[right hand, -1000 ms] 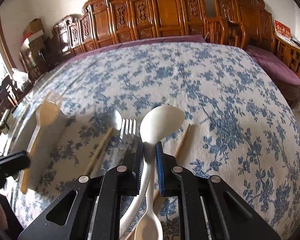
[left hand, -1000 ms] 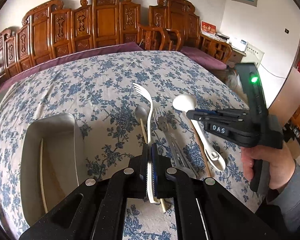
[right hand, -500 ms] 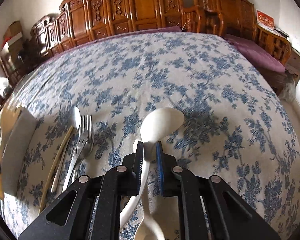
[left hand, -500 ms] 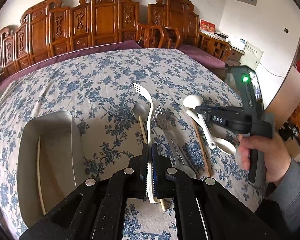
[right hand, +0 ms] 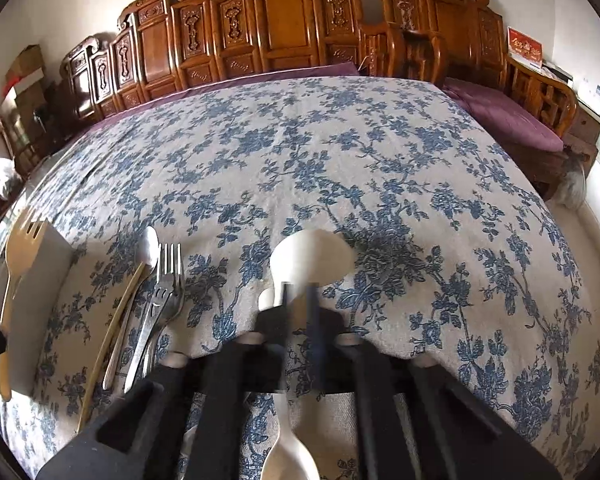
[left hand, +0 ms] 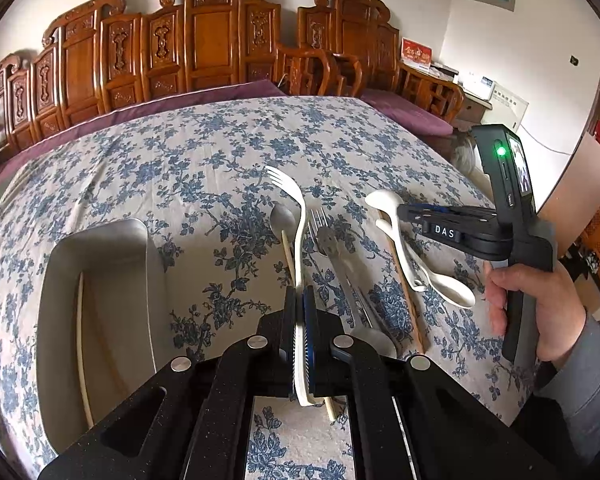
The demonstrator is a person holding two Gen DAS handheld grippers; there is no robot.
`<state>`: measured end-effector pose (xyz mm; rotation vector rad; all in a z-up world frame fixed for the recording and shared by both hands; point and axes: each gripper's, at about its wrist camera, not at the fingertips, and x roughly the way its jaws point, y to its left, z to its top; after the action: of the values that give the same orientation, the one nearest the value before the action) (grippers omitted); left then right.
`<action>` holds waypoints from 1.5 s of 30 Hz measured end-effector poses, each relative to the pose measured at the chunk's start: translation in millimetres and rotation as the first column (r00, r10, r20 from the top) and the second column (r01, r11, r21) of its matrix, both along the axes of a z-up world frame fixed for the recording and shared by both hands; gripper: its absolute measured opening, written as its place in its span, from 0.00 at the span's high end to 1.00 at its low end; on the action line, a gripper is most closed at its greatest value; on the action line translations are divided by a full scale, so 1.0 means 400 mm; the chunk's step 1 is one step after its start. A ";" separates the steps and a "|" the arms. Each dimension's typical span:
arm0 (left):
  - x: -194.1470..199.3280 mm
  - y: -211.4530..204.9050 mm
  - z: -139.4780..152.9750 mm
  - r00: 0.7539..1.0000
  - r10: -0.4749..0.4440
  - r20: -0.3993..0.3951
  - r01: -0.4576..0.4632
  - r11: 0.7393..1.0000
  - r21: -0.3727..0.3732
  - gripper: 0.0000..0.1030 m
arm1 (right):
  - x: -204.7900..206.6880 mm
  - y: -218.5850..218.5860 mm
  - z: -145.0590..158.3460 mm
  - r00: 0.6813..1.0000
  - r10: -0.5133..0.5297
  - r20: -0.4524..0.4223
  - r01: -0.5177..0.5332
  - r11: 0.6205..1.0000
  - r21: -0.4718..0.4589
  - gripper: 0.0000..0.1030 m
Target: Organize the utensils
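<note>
Since the earlier frame the white spoon (right hand: 310,258) has been carried to the right, away from the steel cutlery, and set on the cloth; the jaws of the right gripper (right hand: 298,300) have just been opening, and the spoon's neck lies loose between them, no longer pressed. A second white spoon (left hand: 452,286) lies just beside it, crossing its handle.

The release is best finished by spreading the jaws fully and lifting straight back, so that the smooth, curved handle is not dragged or rolled out of line with its partner.

The white fork (left hand: 296,216) is clamped edge-on by the left gripper (left hand: 300,312), whose fingers are all but closed on its thin, arched plastic handle, the tines held clear above the table. It is judged to be destined for the tray (left hand: 100,240), a pale, smooth, rounded trough at the left in which a light stick-like utensil already lies.

Between fork and spoons, steel forks (right hand: 166,280) and a steel spoon (right hand: 150,246) lie bunched, glossy and hard, with wooden chopsticks (right hand: 112,332) alongside. All rest on a coarse-woven tablecloth (right hand: 340,160) printed with blue flowers; carved wooden chairs (right hand: 284,20) stand behind.
</note>
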<state>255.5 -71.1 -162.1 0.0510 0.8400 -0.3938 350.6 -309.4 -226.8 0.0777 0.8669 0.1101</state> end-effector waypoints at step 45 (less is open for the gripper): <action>-0.040 0.155 0.039 0.991 0.130 0.013 -0.130 0.991 0.011 0.97 | -0.097 0.168 0.107 0.977 0.201 0.075 -0.209 0.968 0.139 0.96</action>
<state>239.5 -9.3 -146.4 0.0096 0.8288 -0.2660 311.9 -242.1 -184.2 0.1211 0.8044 0.3687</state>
